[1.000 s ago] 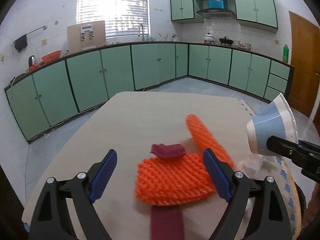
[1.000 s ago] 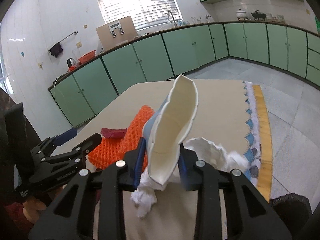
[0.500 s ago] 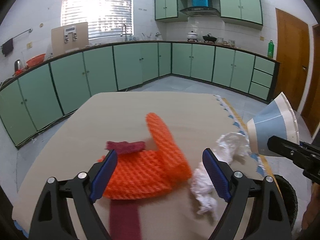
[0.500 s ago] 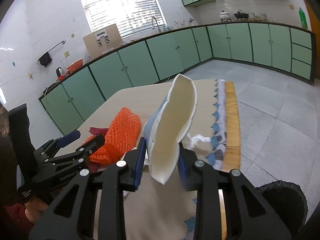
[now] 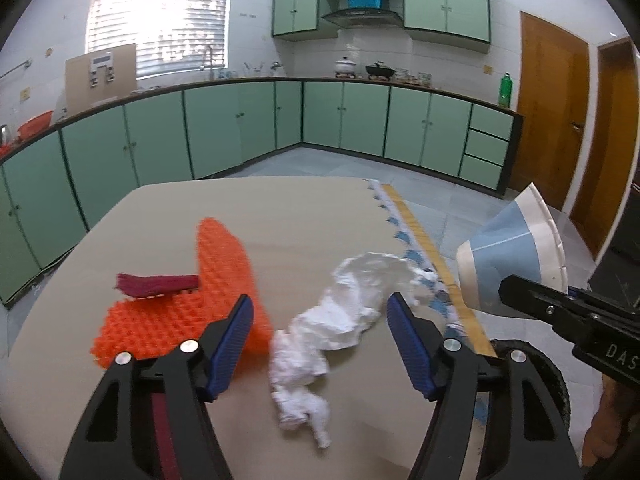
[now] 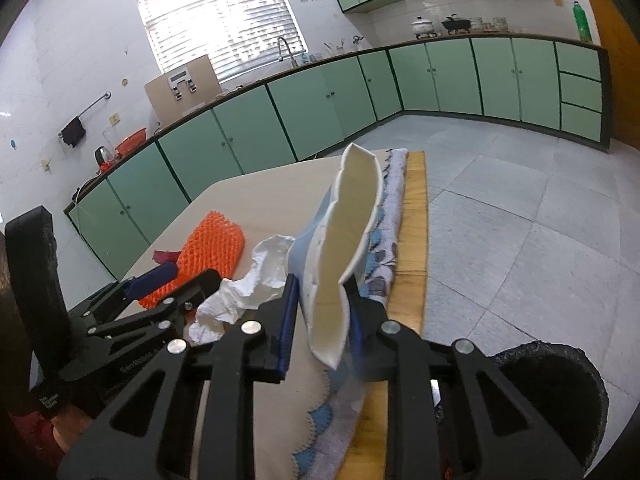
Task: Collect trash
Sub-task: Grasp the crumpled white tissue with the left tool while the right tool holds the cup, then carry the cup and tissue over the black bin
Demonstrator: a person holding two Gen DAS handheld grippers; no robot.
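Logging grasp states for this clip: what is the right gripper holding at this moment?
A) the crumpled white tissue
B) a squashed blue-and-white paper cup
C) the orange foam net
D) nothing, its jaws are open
B: the right gripper is shut on the flattened paper cup, while the crumpled tissue and orange foam net lie on the table.

Daylight floods in through the blinds window [image 5: 160,20], blown out to near white in both my views. Room evenly bright, soft shadows only under the crumpled tissue [image 5: 340,312] near the table's [image 5: 300,216] right edge. Heavy fisheye bend and dark vignette in the corners. Slight blur on near objects at my fingers.
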